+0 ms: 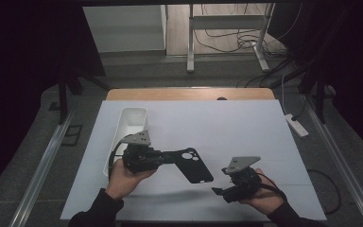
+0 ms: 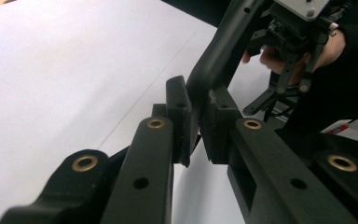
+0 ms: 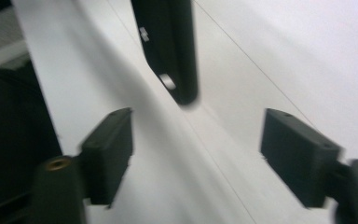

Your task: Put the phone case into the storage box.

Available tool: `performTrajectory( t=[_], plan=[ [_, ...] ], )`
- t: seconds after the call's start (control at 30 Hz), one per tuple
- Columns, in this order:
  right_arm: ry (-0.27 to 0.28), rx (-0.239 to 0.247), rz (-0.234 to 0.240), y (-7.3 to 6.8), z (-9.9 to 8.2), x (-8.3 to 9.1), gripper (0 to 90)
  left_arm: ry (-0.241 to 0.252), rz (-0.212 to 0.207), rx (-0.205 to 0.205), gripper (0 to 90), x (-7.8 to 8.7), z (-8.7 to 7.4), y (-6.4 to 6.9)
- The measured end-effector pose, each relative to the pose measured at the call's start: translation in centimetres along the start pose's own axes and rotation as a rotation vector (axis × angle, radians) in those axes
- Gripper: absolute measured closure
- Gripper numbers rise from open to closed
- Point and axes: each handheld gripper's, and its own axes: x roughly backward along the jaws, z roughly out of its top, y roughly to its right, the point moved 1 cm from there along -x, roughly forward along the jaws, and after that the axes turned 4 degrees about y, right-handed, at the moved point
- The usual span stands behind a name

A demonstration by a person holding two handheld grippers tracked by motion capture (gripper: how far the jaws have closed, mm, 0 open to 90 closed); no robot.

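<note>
White worktop [image 1: 246, 127], matte, dark room behind. One black phone case [image 1: 194, 166], flat rectangle with round camera cutouts; one white oblong tray [image 1: 131, 118] at far left. Left gripper [image 1: 166, 156] clamps the case by its end, case held just above the surface. Right gripper [image 1: 220, 192] jaws stand wide, nothing between them, case just beyond its tips, apart.

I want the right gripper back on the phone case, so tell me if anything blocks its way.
Nothing visible does. The black phone case, clamped at one end by the left gripper, sticks out above the white table. The right gripper stands open beside its free end, with only bare table between. The white tray lies off to the far left.
</note>
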Motion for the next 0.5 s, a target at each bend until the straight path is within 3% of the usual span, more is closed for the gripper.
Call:
performTrajectory(
  t=[0.17, 0.5],
  plan=[
    [-0.022, -0.063, -0.004, 0.6, -1.0, 0.7, 11.2, -0.016, 0.018, 0.002, 81.9, 0.7, 0.2, -0.4],
    [-0.008, -0.114, -0.049, 1.5, -2.7, 2.0, 0.0, -0.024, 0.049, 0.015, 81.9, 2.2, 0.7, -1.4]
  ],
)
